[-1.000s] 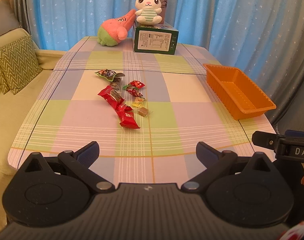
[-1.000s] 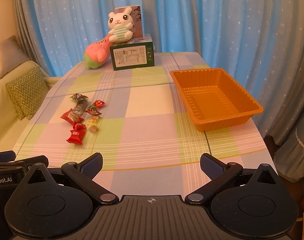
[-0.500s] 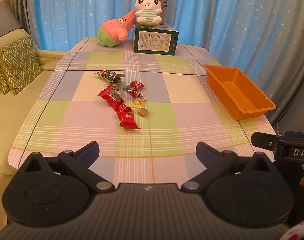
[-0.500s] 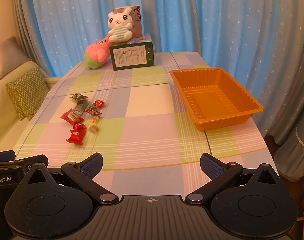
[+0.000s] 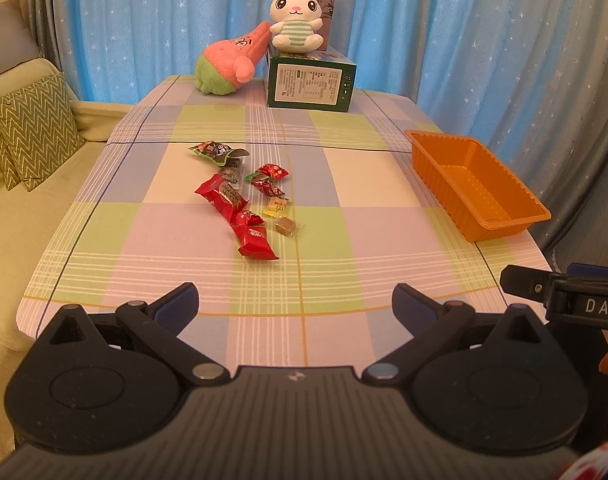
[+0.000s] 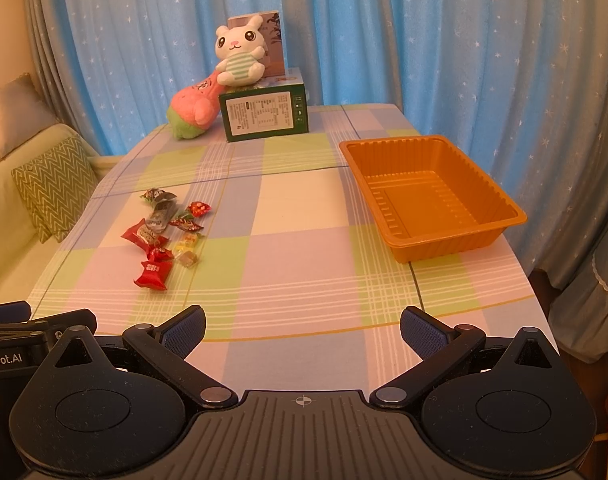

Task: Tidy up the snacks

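Note:
Several wrapped snacks (image 5: pixel 239 196) lie in a loose cluster on the checked tablecloth, left of centre; the nearest is a red packet (image 5: pixel 256 242). The same snack cluster (image 6: pixel 163 232) shows at the left in the right wrist view. An empty orange tray (image 6: pixel 432 196) sits at the table's right side, also seen as the orange tray (image 5: pixel 478 186) in the left wrist view. My left gripper (image 5: pixel 295 304) is open above the near table edge, well short of the snacks. My right gripper (image 6: pixel 301 326) is open too, nothing between its fingers.
A green box (image 5: pixel 310 84) with a white plush rabbit (image 5: pixel 295 20) on it stands at the far end, beside a pink and green plush (image 5: pixel 227 64). A sofa with a patterned cushion (image 5: pixel 31 128) lies left. Blue curtains hang behind.
The left wrist view has shifted very slightly; the snacks appear a touch higher in frame. Both grippers stay open and nothing on the table has moved.

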Motion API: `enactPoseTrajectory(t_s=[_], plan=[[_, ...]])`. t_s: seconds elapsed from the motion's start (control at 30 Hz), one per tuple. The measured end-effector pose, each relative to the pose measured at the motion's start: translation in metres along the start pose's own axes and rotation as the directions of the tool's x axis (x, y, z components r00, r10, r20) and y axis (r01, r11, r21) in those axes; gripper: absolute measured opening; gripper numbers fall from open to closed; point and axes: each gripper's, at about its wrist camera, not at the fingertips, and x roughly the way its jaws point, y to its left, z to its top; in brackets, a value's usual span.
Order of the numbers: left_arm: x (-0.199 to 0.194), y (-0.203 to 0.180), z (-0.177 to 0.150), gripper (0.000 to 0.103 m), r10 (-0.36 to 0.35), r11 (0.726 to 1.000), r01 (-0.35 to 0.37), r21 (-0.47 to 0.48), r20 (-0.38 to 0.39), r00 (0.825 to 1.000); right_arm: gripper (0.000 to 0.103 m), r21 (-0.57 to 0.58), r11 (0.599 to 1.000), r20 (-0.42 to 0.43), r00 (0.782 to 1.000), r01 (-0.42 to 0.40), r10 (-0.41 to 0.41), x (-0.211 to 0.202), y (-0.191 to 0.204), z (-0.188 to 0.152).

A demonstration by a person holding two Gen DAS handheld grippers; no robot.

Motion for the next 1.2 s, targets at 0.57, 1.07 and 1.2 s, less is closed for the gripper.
enactPoseTrajectory(t_s=[0.57, 1.07, 1.2], plan=[[0.0002, 0.0003, -0.0007, 0.102, -0.001, 1.0, 0.001, -0.001, 0.001, 1.0, 0.103, 0.002, 1.0, 0.001, 1.0, -0.001, 0.001, -0.0001, -0.0007, -0.0003], [0.0007, 0.0009, 0.0011, 0.102, 0.003, 1.0, -0.003, -0.012, -0.004, 1.0, 0.103, 0.004, 1.0, 0.001, 1.0, -0.003, 0.003, 0.0004, -0.0013, -0.0006], [0.0063, 0.0058, 0.003, 0.102, 0.014, 1.0, -0.014, -0.022, -0.009, 1.0, 0.103, 0.01, 1.0, 0.016, 1.0, -0.021, 0.021, 0.0027, 0.0016, -0.0007]])
